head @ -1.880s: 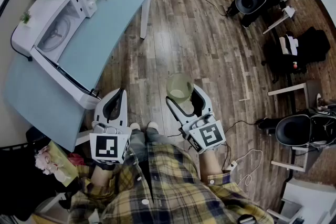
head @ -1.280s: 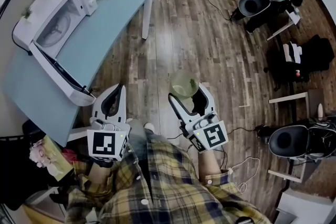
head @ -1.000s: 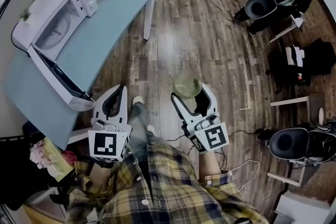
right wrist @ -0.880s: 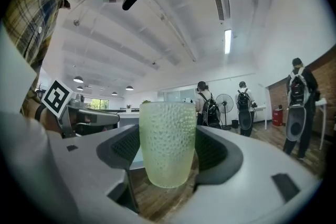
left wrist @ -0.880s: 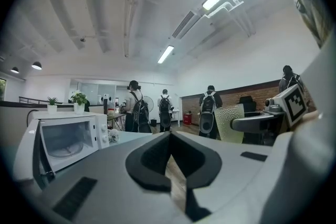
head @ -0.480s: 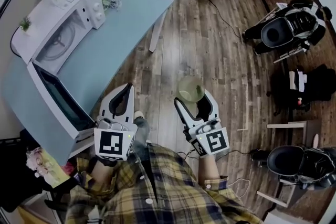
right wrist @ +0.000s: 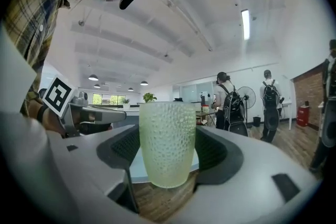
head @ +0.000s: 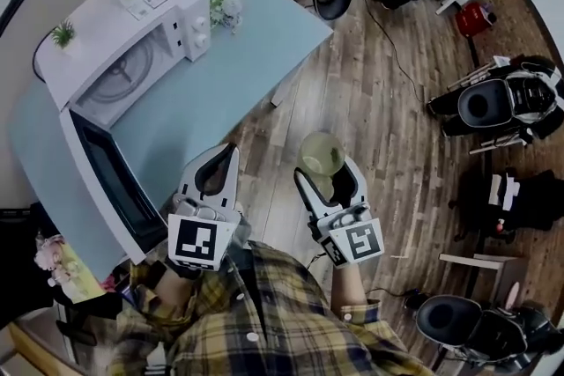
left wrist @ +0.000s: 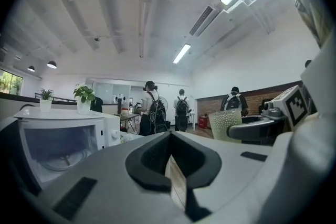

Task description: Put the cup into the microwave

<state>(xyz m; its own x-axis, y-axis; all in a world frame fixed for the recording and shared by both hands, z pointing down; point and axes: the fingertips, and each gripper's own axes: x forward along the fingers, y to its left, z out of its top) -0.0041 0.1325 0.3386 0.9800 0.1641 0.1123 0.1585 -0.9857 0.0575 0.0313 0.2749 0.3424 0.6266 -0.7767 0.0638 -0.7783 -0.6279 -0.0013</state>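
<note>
R tongs (head: 324,172) pinch cup (head: 322,154) upright, right of open microwave (head: 132,57) on counter (head: 256,40). L tongs (head: 227,156) pressed together, empty, nearer microwave.

the person has stepped nearer to the table (head: 264,40) and turned toward it. the microwave (head: 132,57) used to sit far up in the left corner of the head view. now it looks bigger and sits more toward the middle (its open door (head: 110,180) too). the left gripper (head: 227,158) was out over the floor (head: 388,128) by the table's corner. now its tip is right at the table's edge, close to the door. the cup (head: 322,154) in the right gripper (head: 324,172) is nearer the table's edge now.
</note>
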